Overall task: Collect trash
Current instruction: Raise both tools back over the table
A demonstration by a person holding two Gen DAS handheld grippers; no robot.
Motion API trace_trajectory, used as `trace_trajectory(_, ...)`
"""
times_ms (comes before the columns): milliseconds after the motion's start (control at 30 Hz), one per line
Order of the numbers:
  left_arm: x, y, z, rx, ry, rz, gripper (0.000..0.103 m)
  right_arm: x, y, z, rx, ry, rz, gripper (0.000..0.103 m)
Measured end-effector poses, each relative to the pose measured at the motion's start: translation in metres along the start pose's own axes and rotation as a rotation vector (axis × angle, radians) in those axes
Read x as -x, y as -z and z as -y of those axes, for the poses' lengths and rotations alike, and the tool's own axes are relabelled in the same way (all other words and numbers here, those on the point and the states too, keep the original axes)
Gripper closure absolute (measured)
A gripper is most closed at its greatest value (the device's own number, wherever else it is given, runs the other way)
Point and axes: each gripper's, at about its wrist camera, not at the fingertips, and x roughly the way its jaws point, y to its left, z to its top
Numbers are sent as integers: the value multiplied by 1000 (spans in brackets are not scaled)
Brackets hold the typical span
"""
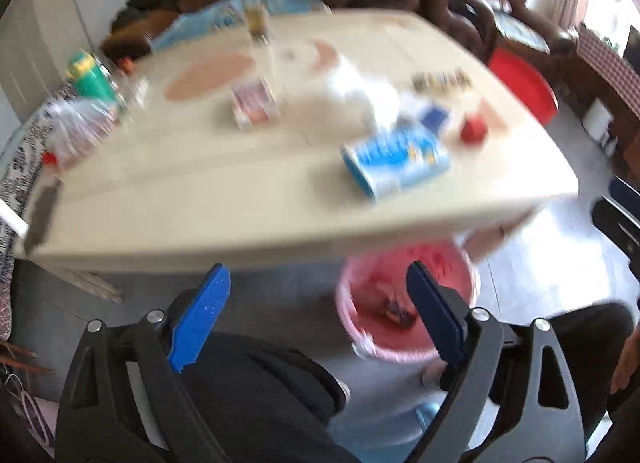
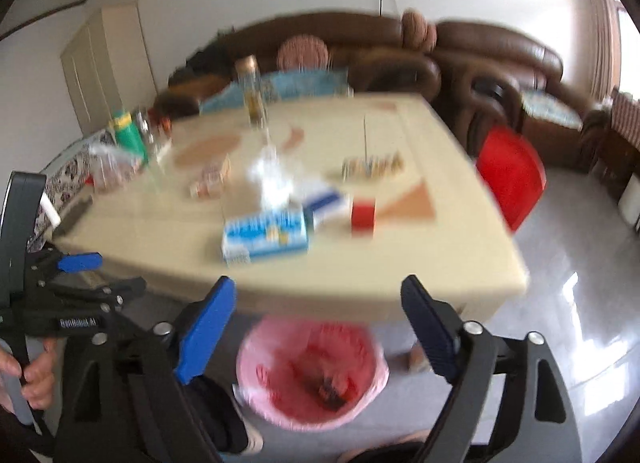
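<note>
left gripper (image 1: 318, 277): jaws wide apart, empty, held short of the table (image 1: 192, 199), likely to pick a target.
right gripper (image 2: 318, 289): spread, empty, poised above the bin (image 2: 312, 379).
bin: pink-lined, below the table edge, ready for drops.
trash: blue-white carton (image 2: 266, 237) ahead, lying flat, blurred; white wad (image 2: 272, 179) behind it.

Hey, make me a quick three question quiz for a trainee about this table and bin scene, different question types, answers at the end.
1. True or false: the left gripper holds trash.
2. Where is the pink-lined bin? A) on the table B) on the floor by the table's near edge C) on the sofa
3. Fill in: the small cube right of the blue-and-white box is ____.

Key: 1 false, open and empty; 2 B; 3 red.
</note>
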Motion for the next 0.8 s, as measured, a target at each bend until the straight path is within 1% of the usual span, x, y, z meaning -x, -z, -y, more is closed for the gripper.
trace_trajectory(67,18,-24,-11,27,-12,42,13,14,-21,-1,0,19,50,19)
trace_trajectory(133,31,-48,-20,60,-21,69,12,18,-41,0,-6,15,79,19)
trace_trajectory(200,43,-70,-28,72,-36,95,12,20,-54,0,-17,12,98,19)
trace_trajectory(233,46,-79,-31,73,-50,102,11,21,-63,0,-22,13,114,19)
trace_trajectory(367,51,-116,-46,95,-96,122,11,21,-82,-3,-16,21,136,19)
trace_trajectory(400,50,-120,-49,97,-102,120,11,19,-85,-3,-15,22,138,19)
trace_trajectory(433,47,-129,-52,101,-110,116,11,17,-88,-2,-15,25,139,19)
trace_trajectory(600,21,-148,-61,117,-108,80,11,-5,-100,5,-23,37,130,19)
trace_trajectory(800,-23,-165,-63,111,-120,21,11,-34,-102,15,-40,45,97,18)
